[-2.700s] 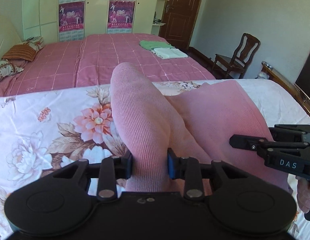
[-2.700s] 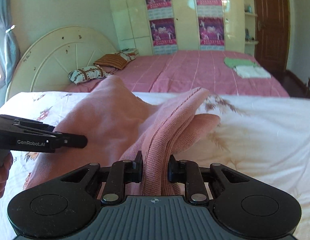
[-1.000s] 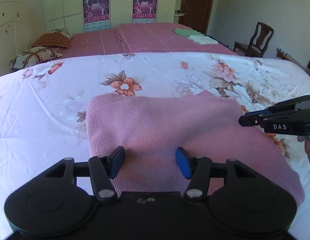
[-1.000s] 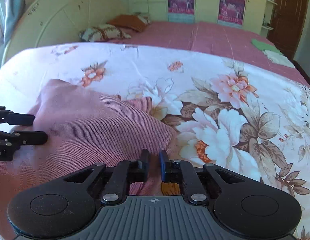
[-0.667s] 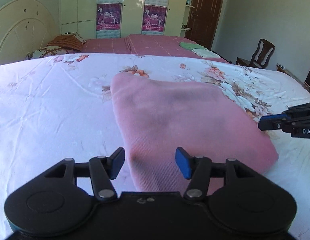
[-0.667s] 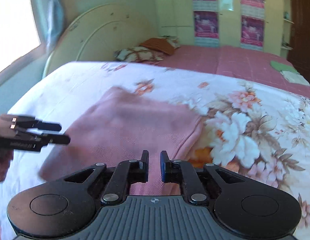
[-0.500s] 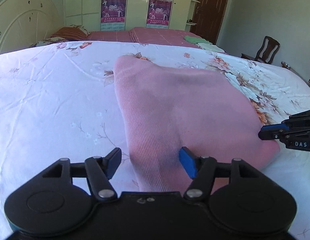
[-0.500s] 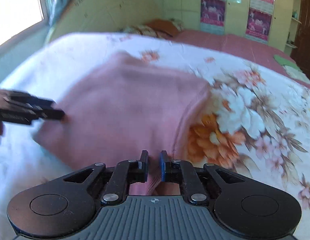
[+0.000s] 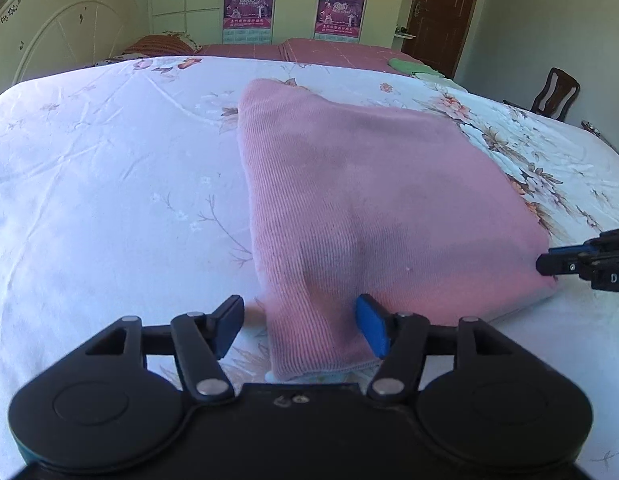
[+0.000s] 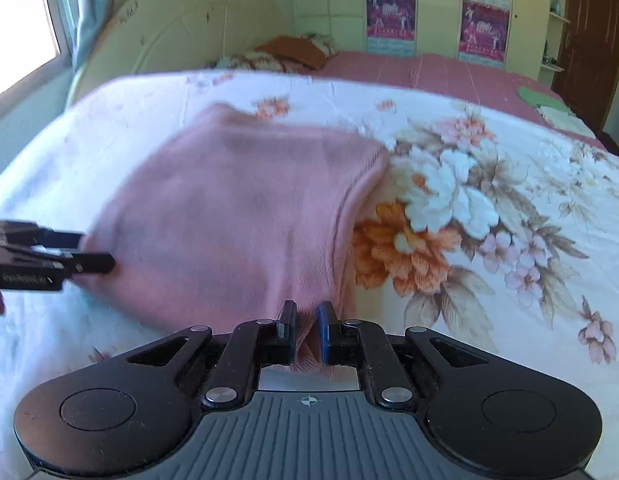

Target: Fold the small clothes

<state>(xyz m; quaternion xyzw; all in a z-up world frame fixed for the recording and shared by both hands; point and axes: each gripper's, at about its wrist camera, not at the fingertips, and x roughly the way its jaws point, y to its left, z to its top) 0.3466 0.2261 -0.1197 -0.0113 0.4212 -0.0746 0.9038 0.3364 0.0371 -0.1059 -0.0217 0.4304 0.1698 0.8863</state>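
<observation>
- Spreading across both views, the bed (image 9: 89, 184) carries a white floral sheet, plain on its left part and printed with large flowers toward the right.
- Lying on that sheet, the pink garment (image 9: 369, 200) is a folded ribbed knit, flat over most of its area, with its far corner pointing toward the headboard (image 9: 61, 36) and its near edge at both grippers.
- Low and nearly level over the sheet, the left gripper (image 9: 301, 326) points forward along the garment's left edge; its jaws stand wide apart around the near left corner, the right blue pad against the fabric and the left pad clear of it, gripping nothing.
- Held just as low at the garment's near right corner, the right gripper (image 10: 307, 326) has its jaws drawn close together with a pinch of pink knit between the pads.
- From the left wrist view, the right gripper's tips reach in from the right border and meet the garment's corner.
- On the far pink-covered bed (image 10: 449, 72), small folded green and white clothes (image 10: 549, 106) sit near the door (image 9: 445, 16).
</observation>
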